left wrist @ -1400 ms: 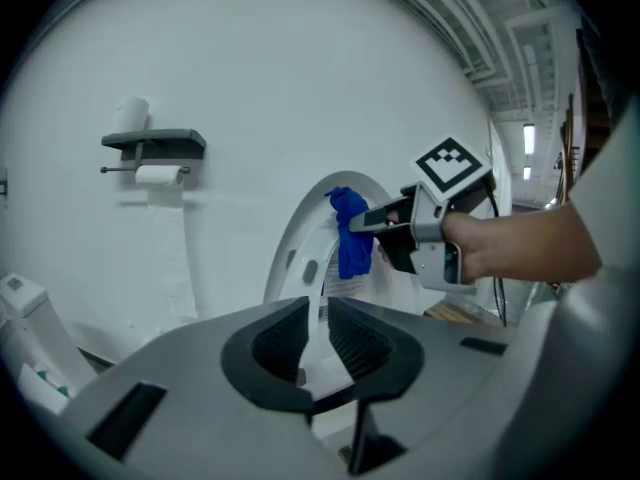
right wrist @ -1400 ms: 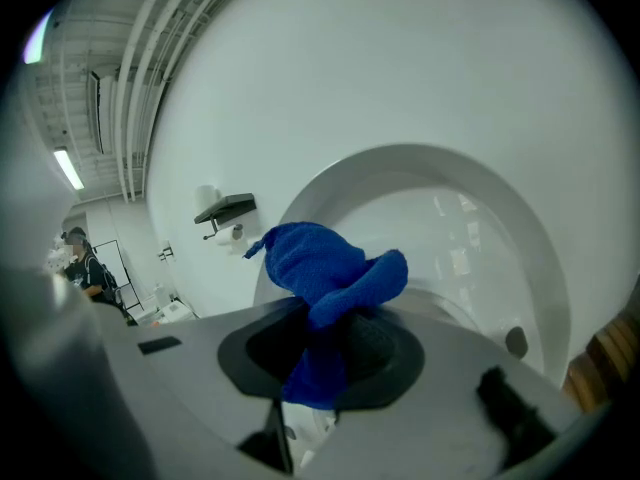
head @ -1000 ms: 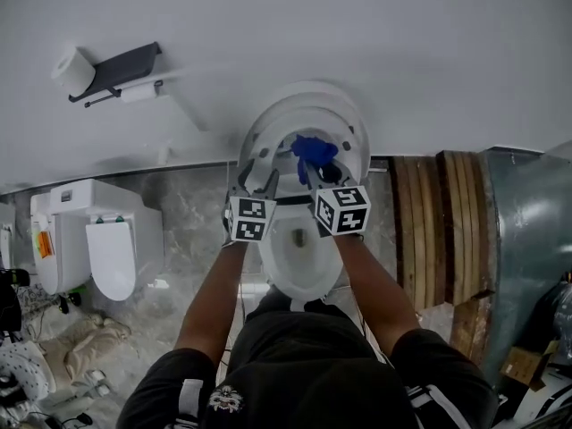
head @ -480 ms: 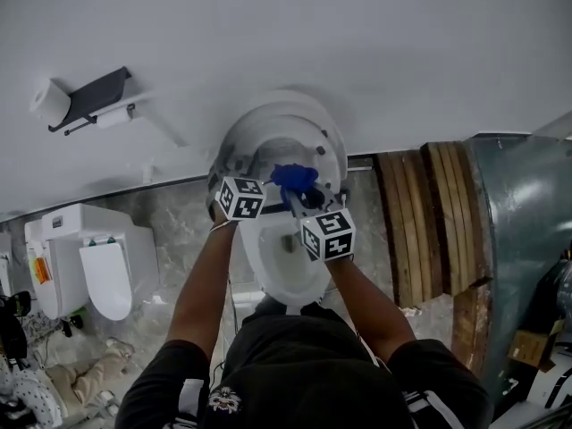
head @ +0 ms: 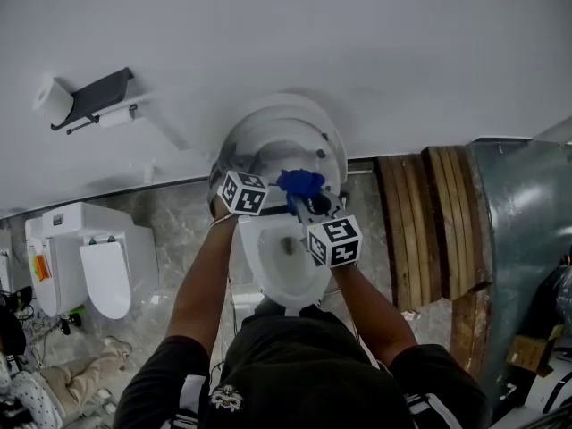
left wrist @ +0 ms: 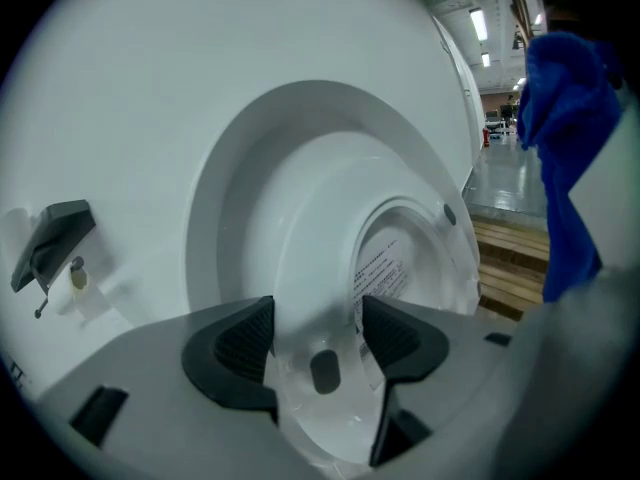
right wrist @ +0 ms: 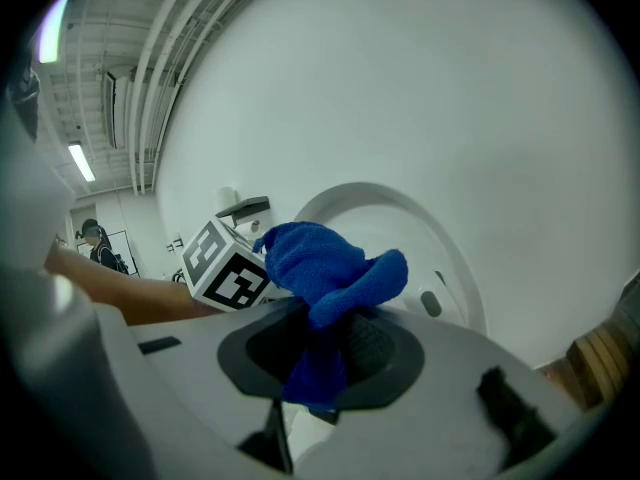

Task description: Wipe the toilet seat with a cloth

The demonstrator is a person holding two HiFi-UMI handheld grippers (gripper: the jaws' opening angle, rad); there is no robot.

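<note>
A white toilet (head: 284, 271) stands against the wall with its seat (head: 261, 147) and lid raised. My left gripper (head: 234, 177) is at the raised seat's left side. In the left gripper view its jaws (left wrist: 315, 340) are open, having just been opening. The seat's white rim (left wrist: 330, 268) with a dark bumper lies between the pads. My right gripper (head: 308, 204) hovers over the bowl's back, shut on a bunched blue cloth (head: 299, 183). The cloth (right wrist: 330, 268) bulges above the pads (right wrist: 370, 346) and hangs below them.
A toilet roll (head: 52, 101) and dark holder (head: 94, 95) hang on the wall at left. A second white toilet (head: 89, 257) lies on the marble floor at left, rags (head: 71, 387) below it. Wooden pallets (head: 429, 231) and a grey metal panel (head: 527, 239) stand at right.
The left gripper moved up to the raised seat's left edge and its cube has rolled. The right gripper drew back toward me with the blue cloth.
</note>
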